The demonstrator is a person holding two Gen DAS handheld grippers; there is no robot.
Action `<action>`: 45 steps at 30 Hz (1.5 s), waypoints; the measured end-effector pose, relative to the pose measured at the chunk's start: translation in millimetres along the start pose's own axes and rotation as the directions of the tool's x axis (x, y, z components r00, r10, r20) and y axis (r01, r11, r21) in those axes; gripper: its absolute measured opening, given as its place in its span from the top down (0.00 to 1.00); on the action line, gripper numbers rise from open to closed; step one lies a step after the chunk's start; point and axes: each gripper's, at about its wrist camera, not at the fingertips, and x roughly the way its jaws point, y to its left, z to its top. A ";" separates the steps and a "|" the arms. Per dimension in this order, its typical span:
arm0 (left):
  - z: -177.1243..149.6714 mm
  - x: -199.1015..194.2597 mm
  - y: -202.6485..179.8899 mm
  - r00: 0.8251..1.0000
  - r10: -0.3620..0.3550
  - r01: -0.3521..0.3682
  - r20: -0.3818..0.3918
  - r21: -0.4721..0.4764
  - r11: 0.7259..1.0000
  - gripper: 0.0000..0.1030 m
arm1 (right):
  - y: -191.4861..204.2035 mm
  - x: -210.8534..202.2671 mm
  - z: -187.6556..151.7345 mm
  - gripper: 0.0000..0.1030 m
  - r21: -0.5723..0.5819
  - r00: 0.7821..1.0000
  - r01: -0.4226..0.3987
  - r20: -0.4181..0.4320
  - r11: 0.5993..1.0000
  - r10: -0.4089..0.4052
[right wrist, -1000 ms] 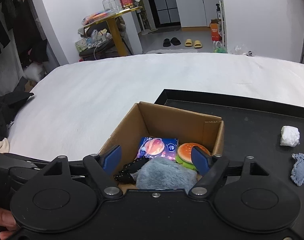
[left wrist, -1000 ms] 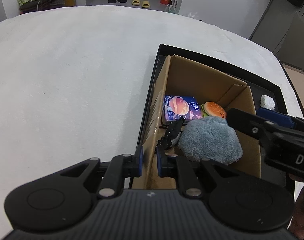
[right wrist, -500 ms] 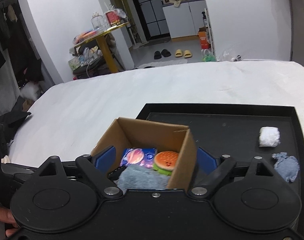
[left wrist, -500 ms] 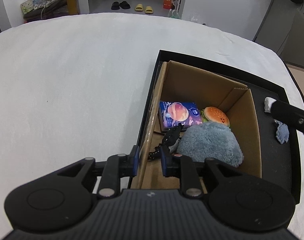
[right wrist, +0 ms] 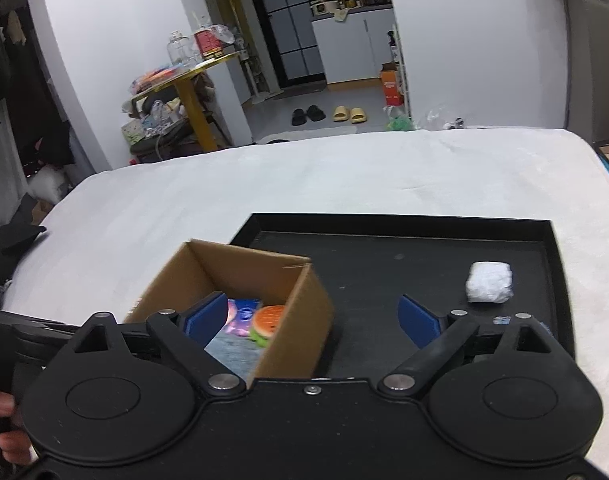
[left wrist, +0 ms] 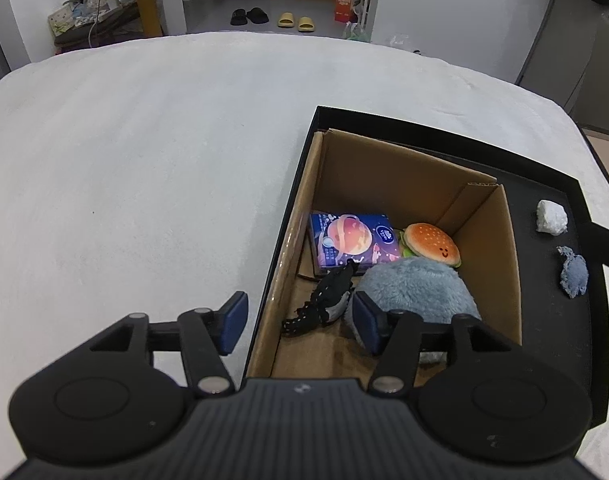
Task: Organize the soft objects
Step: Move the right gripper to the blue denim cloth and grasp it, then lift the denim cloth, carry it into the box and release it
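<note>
The white bed cover (left wrist: 136,168) is wide and free to the left of my tongs, and its far edge is rounded. On it sits the black tray (right wrist: 384,256), with a raised rim on all sides and much bare floor in its right part. The cardboard box (left wrist: 400,176) stands in the tray's left part, its left wall just beside the tray rim, and its top is open. Inside it the fluffy blue plush (left wrist: 416,292) fills the near right part; the tissue pack (left wrist: 350,242) lies flat at the far left, the burger toy (left wrist: 432,240) just beside it. The black toy lizard (left wrist: 324,300) lies with its long axis diagonal, from near left to far right. My left tongs (left wrist: 300,322) have just been opening and stand spread over the box's left wall, pinching nothing. My right tongs (right wrist: 312,320) have also been opening and are spread wide over the box's right wall, empty. The white wad (right wrist: 489,282) and the blue-grey cloth (left wrist: 573,274) lie on the tray to the right, apart from both tongs.
</note>
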 end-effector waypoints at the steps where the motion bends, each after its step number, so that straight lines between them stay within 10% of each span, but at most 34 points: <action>1: 0.4 0.6 -1.1 1.000 0.007 -0.007 0.001 0.000 1.000 0.45 | -3.4 0.1 -0.3 0.10 0.004 1.000 0.008 0.003 1.000 -0.008; 37: 0.3 17.5 -38.2 0.991 0.127 -0.130 0.041 0.065 0.989 0.31 | -118.1 42.7 -48.8 0.23 0.005 0.966 0.253 -0.061 0.967 -0.253; 45: -2.6 13.7 -37.0 0.993 0.114 -0.117 0.039 0.075 0.990 0.31 | -122.0 53.2 -56.5 0.55 -0.010 0.949 0.302 -0.094 0.953 -0.301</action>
